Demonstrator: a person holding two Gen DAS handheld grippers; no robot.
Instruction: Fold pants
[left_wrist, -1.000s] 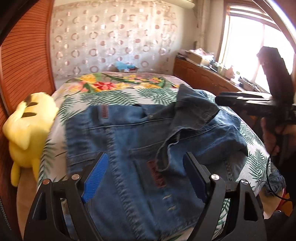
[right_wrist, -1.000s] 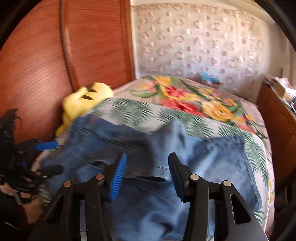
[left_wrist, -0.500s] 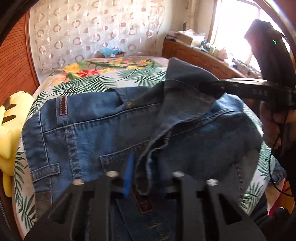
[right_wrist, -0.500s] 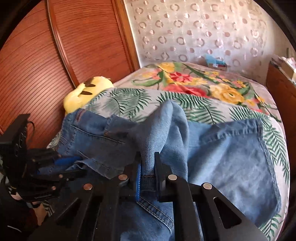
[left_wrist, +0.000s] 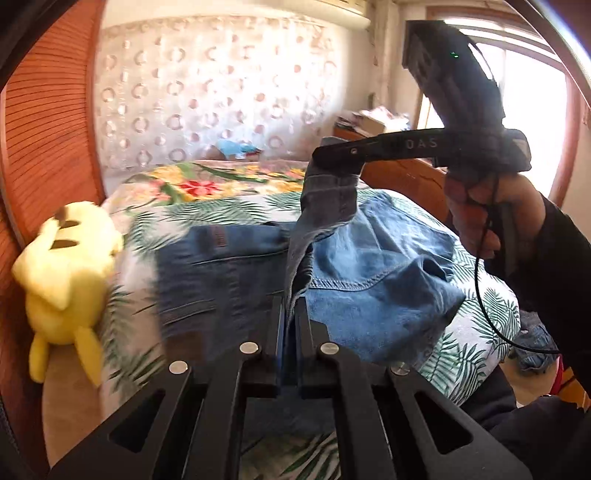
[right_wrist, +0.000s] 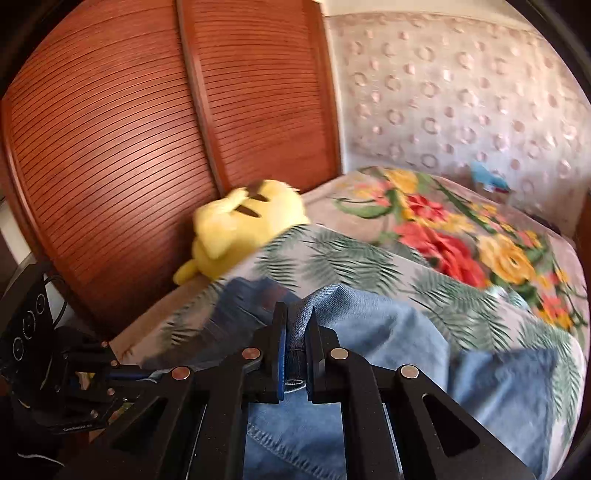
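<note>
Both grippers have risen since a moment ago, lifting the jeans (left_wrist: 369, 280) off the bed (left_wrist: 221, 206).
Left gripper (left_wrist: 291, 314) and right gripper (right_wrist: 296, 332) each pinch a denim edge between pressed-together fingers; the right hand (left_wrist: 487, 210) is held high, and the cloth is motion-blurred near the yellow plush (left_wrist: 66, 273).
</note>
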